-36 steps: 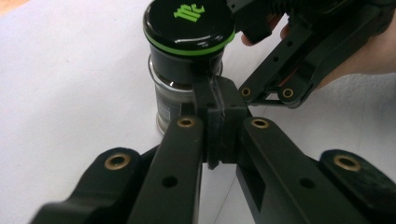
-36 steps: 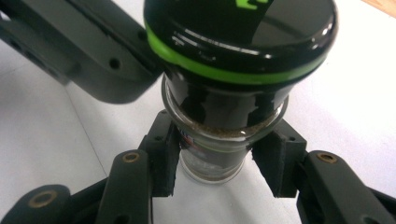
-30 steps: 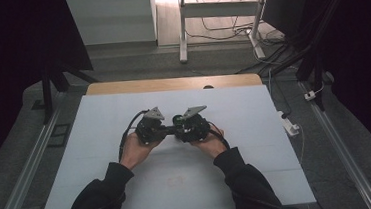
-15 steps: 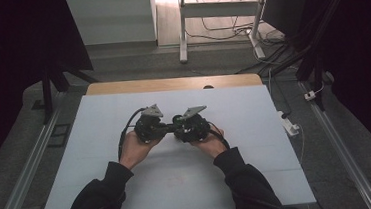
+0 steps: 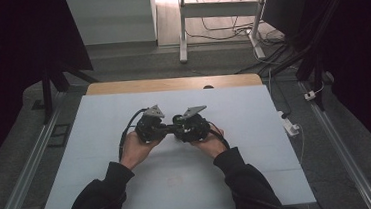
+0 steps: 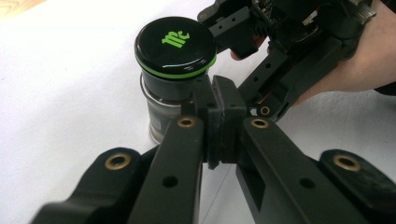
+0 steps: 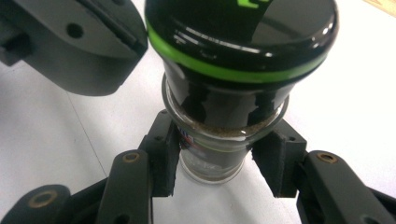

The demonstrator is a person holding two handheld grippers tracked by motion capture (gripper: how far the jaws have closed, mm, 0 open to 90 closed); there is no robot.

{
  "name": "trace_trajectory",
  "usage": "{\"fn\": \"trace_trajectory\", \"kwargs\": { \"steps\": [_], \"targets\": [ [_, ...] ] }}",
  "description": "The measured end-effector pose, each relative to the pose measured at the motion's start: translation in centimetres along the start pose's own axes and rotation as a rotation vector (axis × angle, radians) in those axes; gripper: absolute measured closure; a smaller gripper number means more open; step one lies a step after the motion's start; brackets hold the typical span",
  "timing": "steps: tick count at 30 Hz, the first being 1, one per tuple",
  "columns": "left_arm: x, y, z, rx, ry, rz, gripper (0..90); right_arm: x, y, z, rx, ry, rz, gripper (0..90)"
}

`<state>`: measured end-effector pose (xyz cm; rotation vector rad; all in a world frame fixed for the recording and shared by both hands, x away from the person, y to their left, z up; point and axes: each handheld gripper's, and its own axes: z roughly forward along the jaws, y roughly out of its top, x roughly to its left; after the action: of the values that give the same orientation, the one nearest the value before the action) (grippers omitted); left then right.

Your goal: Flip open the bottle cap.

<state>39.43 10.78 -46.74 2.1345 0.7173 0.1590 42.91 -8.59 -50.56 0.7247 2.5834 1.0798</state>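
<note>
White table (image 5: pixel 105 191) under my grippers: my right gripper (image 7: pixel 217 172) clamps its fingers on the glass body of the black-lidded spice jar (image 7: pixel 224 93) standing mid-table; my left gripper's (image 6: pixel 219 119) fingers sit pressed together beside it.

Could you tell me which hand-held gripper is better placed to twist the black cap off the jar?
Probably the left hand-held gripper: its jaws are shut and empty beside the black cap, so it is free to take it. The right hand-held gripper already clamps the glass jar below the cap, steadying it.
</note>
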Motion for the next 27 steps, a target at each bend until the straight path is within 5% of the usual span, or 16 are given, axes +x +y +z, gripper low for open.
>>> {"fn": "trace_trajectory", "kwargs": {
  "steps": [27],
  "targets": [
    [0.63, 1.01, -0.84, -0.049, 0.041, -0.038, 88.6, 0.04, 0.01, 0.03, 0.003, -0.006, -0.008, 52.9]
  ]
}}
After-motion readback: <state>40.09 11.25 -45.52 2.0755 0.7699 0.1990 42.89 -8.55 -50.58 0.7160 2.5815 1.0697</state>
